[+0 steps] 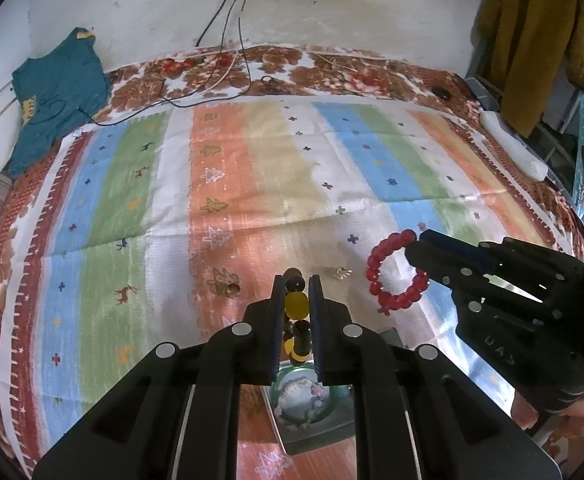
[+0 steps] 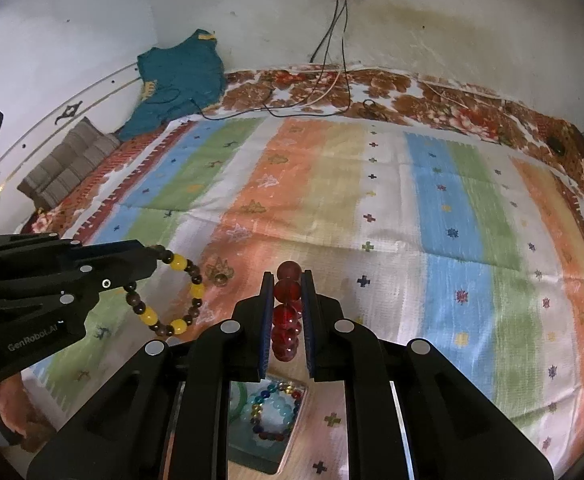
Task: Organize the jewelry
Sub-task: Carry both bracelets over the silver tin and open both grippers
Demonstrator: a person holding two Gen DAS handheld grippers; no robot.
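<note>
Your left gripper [image 1: 296,292] is clamped on the yellow-and-brown bead bracelet [image 2: 171,292], your right gripper [image 2: 287,292] on the red bead bracelet [image 1: 396,272]. Both hang clear above the striped bedspread [image 1: 251,168]. Holding one per hand likely prevents tangling before the tray [image 2: 259,460] below, which already holds beads.

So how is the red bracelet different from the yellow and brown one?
The red bracelet is all one colour, clear red beads; the yellow and brown bracelet mixes large yellow beads with smaller dark brown ones. The red bracelet is pinched by the right gripper, the yellow and brown bracelet by the left gripper. Both are round bead loops hanging above the striped cloth.
</note>
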